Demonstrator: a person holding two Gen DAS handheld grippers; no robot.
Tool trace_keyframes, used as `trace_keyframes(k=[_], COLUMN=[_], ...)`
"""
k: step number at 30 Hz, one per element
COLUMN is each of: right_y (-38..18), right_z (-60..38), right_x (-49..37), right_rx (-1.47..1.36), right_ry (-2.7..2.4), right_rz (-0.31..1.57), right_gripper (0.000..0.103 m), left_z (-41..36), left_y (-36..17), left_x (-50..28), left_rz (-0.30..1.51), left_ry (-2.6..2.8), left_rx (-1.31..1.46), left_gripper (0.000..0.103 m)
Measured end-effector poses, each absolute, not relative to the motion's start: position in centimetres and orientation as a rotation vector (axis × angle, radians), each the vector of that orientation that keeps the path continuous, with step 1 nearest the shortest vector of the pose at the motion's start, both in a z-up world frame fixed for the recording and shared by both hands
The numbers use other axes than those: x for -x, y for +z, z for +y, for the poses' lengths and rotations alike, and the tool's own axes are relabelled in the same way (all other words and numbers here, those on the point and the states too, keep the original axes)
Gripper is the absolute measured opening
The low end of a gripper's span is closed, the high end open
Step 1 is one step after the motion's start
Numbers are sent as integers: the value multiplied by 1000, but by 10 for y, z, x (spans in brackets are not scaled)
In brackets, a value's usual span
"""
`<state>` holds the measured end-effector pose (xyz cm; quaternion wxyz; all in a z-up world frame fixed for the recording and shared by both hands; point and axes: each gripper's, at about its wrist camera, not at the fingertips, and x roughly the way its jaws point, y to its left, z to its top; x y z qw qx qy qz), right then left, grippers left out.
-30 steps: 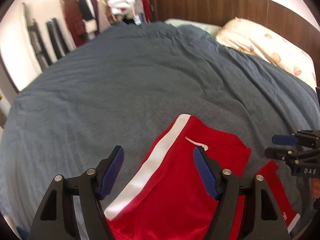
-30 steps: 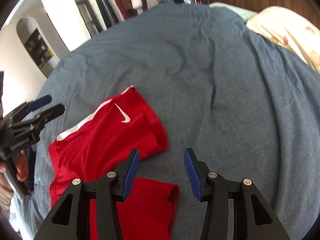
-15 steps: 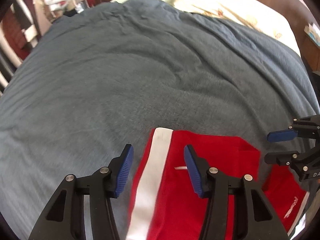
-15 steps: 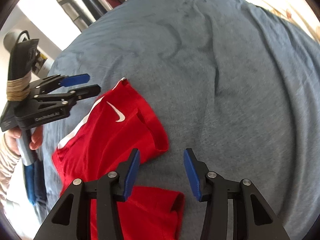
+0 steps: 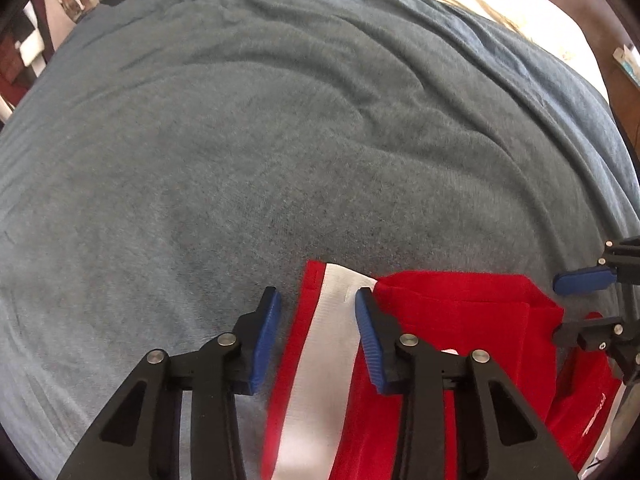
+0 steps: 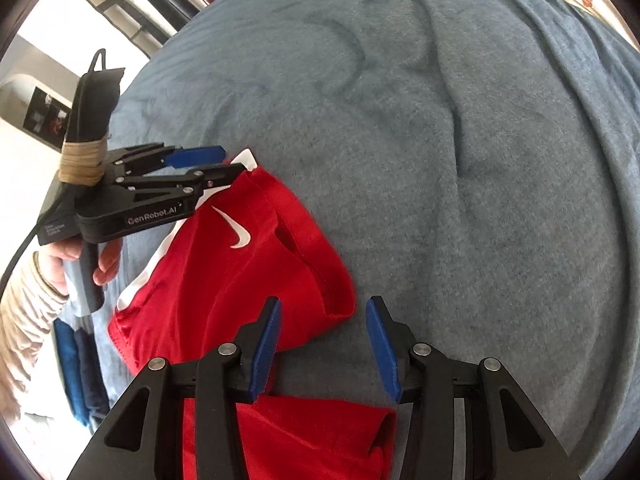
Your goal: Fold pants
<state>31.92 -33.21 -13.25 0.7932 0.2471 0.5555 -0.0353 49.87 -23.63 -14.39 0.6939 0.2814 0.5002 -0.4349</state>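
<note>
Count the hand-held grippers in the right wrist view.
2: the right hand-held gripper at the bottom over the red shorts' hem; the left hand-held gripper at their white-striped corner.

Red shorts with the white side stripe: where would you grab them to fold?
Grip the red shorts with the white side stripe at the striped hem corner, coming from above: that flat edge lies free on the grey blanket, already between the left claw fingers.

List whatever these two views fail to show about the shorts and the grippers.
- Shorts, left wrist view: waistband end cut off by the bottom edge and the gripper's frame.
- Left gripper, right wrist view: side-on, so pad contact with the white-striped corner is unclear.
- Right gripper: lower leg opening partly behind its frame.
</note>
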Motion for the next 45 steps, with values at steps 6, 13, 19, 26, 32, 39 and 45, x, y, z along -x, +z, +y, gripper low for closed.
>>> trace_keyframes(k=[6, 13, 19, 26, 32, 39, 45], right_y=[-136, -132, -131, -139, -140, -111, -68], right_z=[-336, -343, -342, -342, -344, -351, -341], right_x=[-323, -322, -330, -344, -345, -325, -298], right_rx=[-538, -550, -532, -487, -433, -385, -337], right_ry=[-94, -104, -98, -139, -184, -219, -159], right_rz=[1207, 1197, 1182, 1194, 1202, 1119, 995], right_gripper=[41, 41, 41, 41, 41, 41, 42], left_z=[-236, -226, -226, -229, -225, -202, -166], left_y=[-152, -115, -114, -136, -111, -59, -28], left_x=[-501, -505, -520, -528, -520, -486, -432], left_rz=[1148, 1010, 957, 1022, 945, 872, 860], left_ry=[-980, -902, -832, -785, -735, -686, -621], left_rx=[-624, -599, -624, -592, -539, -465, -371], left_gripper=[10, 8, 8, 10, 56, 56, 56])
